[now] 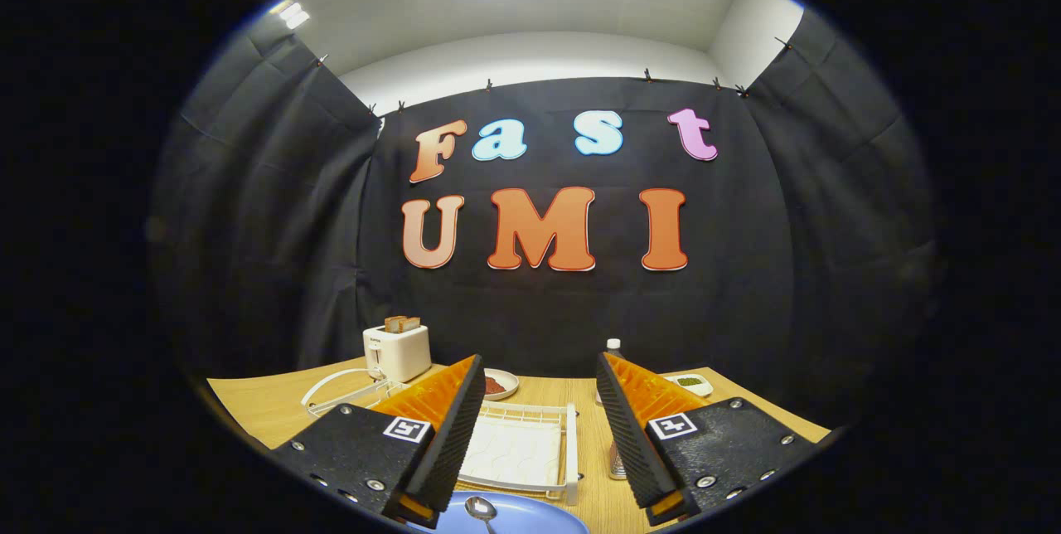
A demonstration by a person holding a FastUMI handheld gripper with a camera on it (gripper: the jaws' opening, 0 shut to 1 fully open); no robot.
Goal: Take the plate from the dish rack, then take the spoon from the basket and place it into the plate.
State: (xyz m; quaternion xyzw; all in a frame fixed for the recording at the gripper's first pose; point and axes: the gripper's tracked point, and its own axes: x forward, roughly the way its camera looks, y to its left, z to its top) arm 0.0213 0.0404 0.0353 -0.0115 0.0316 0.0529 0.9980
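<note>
With the spoon [481,509] already lying in the blue plate [530,516] at 6 o'clock between the spread, empty tongs [539,376], a careless dip could clip the plate rim or the dish rack [520,449] just beyond.

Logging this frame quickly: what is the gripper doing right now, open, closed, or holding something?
Gripper: open, holding nothing; its fingers are spread above the blue plate, where the spoon already lies.
</note>
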